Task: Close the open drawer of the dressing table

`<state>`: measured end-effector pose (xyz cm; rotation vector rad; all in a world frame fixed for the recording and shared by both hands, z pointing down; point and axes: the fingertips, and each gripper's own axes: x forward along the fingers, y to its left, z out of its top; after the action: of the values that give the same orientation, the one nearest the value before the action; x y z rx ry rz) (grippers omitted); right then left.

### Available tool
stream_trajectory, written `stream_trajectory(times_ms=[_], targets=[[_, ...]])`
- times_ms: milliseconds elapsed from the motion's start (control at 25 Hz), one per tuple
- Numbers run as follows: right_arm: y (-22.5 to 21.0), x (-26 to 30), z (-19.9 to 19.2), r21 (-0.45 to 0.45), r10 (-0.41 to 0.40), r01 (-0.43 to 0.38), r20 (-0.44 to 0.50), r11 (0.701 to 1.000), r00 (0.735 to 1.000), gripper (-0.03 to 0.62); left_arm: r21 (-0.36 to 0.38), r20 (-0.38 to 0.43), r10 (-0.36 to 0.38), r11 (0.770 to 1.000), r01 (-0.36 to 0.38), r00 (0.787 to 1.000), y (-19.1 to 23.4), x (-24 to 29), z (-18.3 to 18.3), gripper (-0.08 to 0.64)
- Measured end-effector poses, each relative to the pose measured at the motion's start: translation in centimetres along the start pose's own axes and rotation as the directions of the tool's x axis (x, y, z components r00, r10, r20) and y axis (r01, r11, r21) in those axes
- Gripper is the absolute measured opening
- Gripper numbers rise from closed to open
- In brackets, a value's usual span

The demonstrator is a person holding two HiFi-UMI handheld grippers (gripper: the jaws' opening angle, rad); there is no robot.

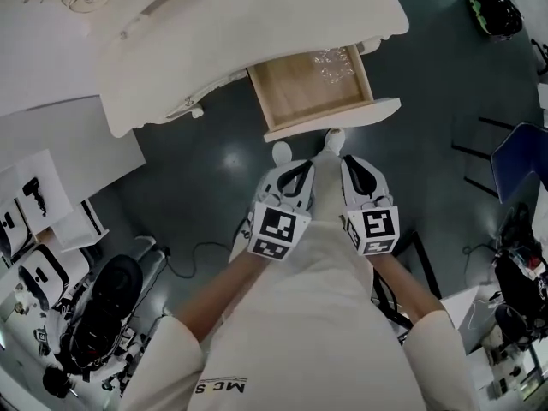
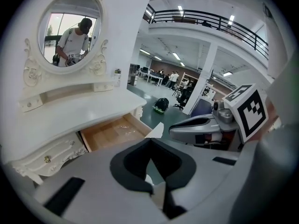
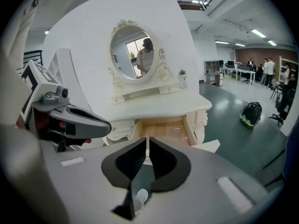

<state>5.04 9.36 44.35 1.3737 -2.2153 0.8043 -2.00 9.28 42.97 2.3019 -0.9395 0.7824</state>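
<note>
The white dressing table (image 1: 214, 32) stands at the top of the head view. Its drawer (image 1: 310, 82) is pulled out, showing a bare wooden bottom with a bit of clear plastic (image 1: 334, 65) at the back. The drawer's white front panel (image 1: 336, 118) faces me. My left gripper (image 1: 282, 153) and right gripper (image 1: 334, 139) hang side by side just in front of that panel, both shut and holding nothing. In the left gripper view the left gripper (image 2: 150, 146) points at the drawer (image 2: 114, 130). In the right gripper view the right gripper (image 3: 148, 141) lines up with the drawer (image 3: 163, 129).
An oval mirror (image 3: 132, 52) tops the table. A green-black helmet (image 1: 495, 13) lies on the grey floor at the right, near a blue chair (image 1: 522, 157). Dark equipment (image 1: 103, 306) and papers (image 1: 34, 195) crowd the left. People stand far off in the hall.
</note>
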Motion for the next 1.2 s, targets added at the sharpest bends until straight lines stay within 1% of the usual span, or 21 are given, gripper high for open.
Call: stream_trajectory(times_ms=[120,240,400,480,520,560,600,680,720,760,840,960,1000,1120,1200], targets=[[-0.1,1.1,-0.3,0.005,0.013,-0.013,-0.017,1.0,1.0,0.002,-0.012,-0.012,0.006,1.0,-0.006,1.0,0.6,0.6,-0.7,0.009],[-0.4,2.1,-0.5,0.017,0.008,-0.008,-0.018,1.0,1.0,0.009,-0.029,-0.023,0.007,1.0,-0.008,1.0,1.1,1.3,-1.6,0.009],[-1.7,3.1,-1.0,0.043,-0.005,0.005,-0.02,0.999,1.0,0.093,-0.036,-0.031,-0.002,0.999,0.001,1.0,1.0,2.1,-2.5,0.009],[-2.5,3.6,-1.4,0.055,0.008,-0.006,-0.028,0.998,1.0,0.119,-0.027,-0.036,-0.003,1.0,0.002,0.999,0.8,2.6,-2.8,0.009],[-2.8,3.9,-1.7,0.059,0.024,-0.022,-0.038,0.998,0.999,0.145,-0.023,-0.04,-0.001,1.0,0.0,0.999,0.8,2.8,-2.9,0.009],[-3.0,4.2,-2.1,0.064,0.044,-0.041,-0.053,0.997,0.998,0.218,-0.022,-0.044,0.0,1.0,-0.001,0.999,0.6,3.0,-3.0,0.009],[-3.2,4.4,-2.5,0.07,0.065,-0.061,-0.07,0.996,0.995,0.273,-0.024,-0.045,-0.001,1.0,0.0,0.999,0.4,3.1,-3.0,0.009],[-3.5,4.7,-3.5,0.084,0.101,-0.093,-0.098,0.992,0.99,0.36,-0.025,-0.053,-0.001,1.0,-0.001,0.999,0.0,3.2,-3.2,0.009],[-3.7,4.8,-3.8,0.088,0.114,-0.105,-0.104,0.991,0.988,0.392,-0.02,-0.058,-0.001,1.0,-0.001,0.998,-0.2,3.2,-3.2,0.009],[-4.0,4.9,-4.1,0.092,0.123,-0.114,-0.104,0.989,0.987,0.409,-0.014,-0.063,-0.003,1.0,0.002,0.998,-0.3,3.3,-3.3,0.009],[-4.5,5.0,-4.4,0.091,0.139,-0.13,-0.099,0.987,0.985,0.418,-0.004,-0.071,-0.008,1.0,0.008,0.997,-0.5,3.6,-3.4,0.009],[-5.3,5.2,-5.4,0.056,0.169,-0.164,-0.107,0.985,0.98,0.49,0.005,-0.082,-0.007,1.0,0.008,0.997,-0.5,4.1,-3.5,0.009],[-5.7,5.3,-5.8,0.049,0.179,-0.175,-0.11,0.983,0.978,0.504,0.006,-0.085,-0.005,1.0,0.006,0.996,-0.5,4.3,-3.6,0.009],[-6.9,5.3,-7.0,0.043,0.189,-0.185,-0.121,0.982,0.974,0.508,0.009,-0.09,-0.006,1.0,0.007,0.996,-0.8,4.9,-3.6,0.009],[-7.9,5.3,-7.8,0.038,0.176,-0.172,-0.131,0.984,0.976,0.506,0.015,-0.097,-0.009,1.0,0.011,0.995,-1.0,5.1,-3.7,0.009]])
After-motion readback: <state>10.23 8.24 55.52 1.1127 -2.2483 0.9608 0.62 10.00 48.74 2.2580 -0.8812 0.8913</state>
